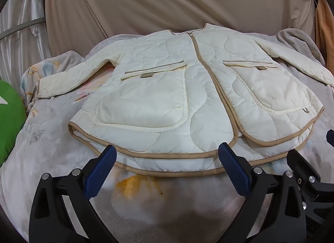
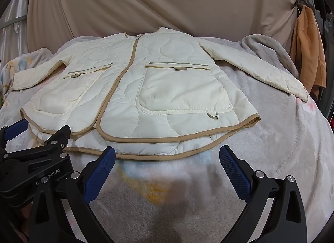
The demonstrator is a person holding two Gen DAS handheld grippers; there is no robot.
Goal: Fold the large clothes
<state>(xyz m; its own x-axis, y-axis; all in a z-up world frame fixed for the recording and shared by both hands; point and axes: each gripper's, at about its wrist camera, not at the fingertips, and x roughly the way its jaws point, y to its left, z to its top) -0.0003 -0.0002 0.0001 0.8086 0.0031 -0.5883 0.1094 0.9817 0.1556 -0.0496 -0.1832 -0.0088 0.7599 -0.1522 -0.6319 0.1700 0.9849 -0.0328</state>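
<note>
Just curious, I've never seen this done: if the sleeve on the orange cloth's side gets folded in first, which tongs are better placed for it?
Probably the right tongs: open, empty, low near the hem on the side where that sleeve lies. The left tongs sit further toward the other sleeve.

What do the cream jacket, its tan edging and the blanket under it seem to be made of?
Jacket: likely thin nylon or polyester shell over padding; slight sheen, fine crinkles, wavy quilting lines. Tan edging: looks like matte woven binding tape, stitched along hem and front opening. Blanket: probably plush fleece; fuzzy, light-scattering nap with a faded print. Fibre content cannot be confirmed by sight.
</note>
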